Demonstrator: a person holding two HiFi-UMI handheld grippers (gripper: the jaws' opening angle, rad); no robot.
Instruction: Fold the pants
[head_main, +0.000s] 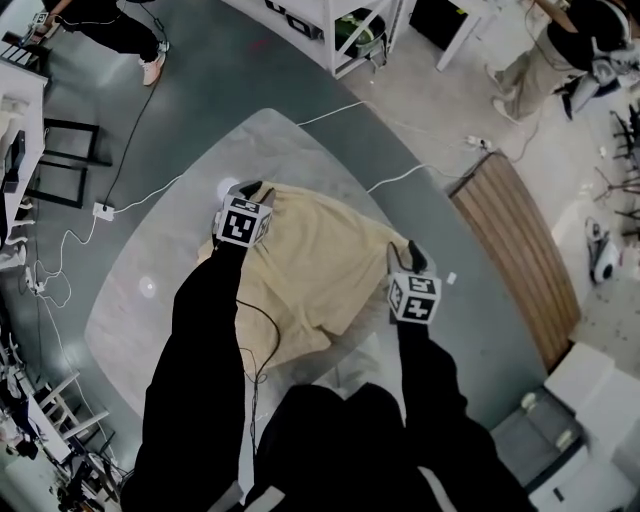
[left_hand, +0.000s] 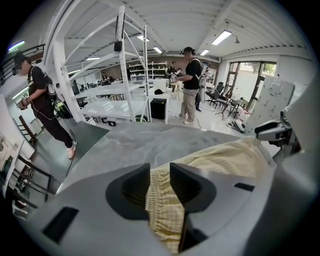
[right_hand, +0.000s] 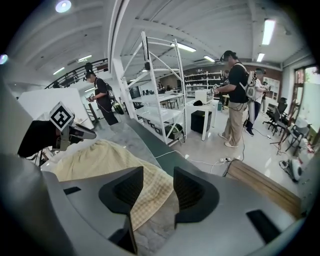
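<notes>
So nearest to us, our left gripper (left_hand: 160, 171) has its jaws apart with the elastic waistband (left_hand: 159, 200) of the pale yellow checked pants (head_main: 315, 265) lying in the gap, and it doesn't look pinched to us. The right gripper (right_hand: 158, 175) is wide apart too, with just a corner of the cloth (right_hand: 150, 192) lying between the jaws and bare table showing beside it. The pants sit in a loose bunch on the grey marbled table (head_main: 150, 290), a gripper at each of the two far corners, left and right well apart. Our take on doing this step well: settle the cloth flat and get both corners square first, because the right-hand corner looks skewed. If we regrip, we should bite deep enough to catch every layer and pull both sides evenly, or the crease will run crooked. As for containers, we see no basket or box on the table, so nothing is holding anything here. Farther out there's a wooden bench (head_main: 515, 255) beside the table. Beyond that are white shelf racks (right_hand: 160, 95) with stuff too small to make out, and a few people standing around.
</notes>
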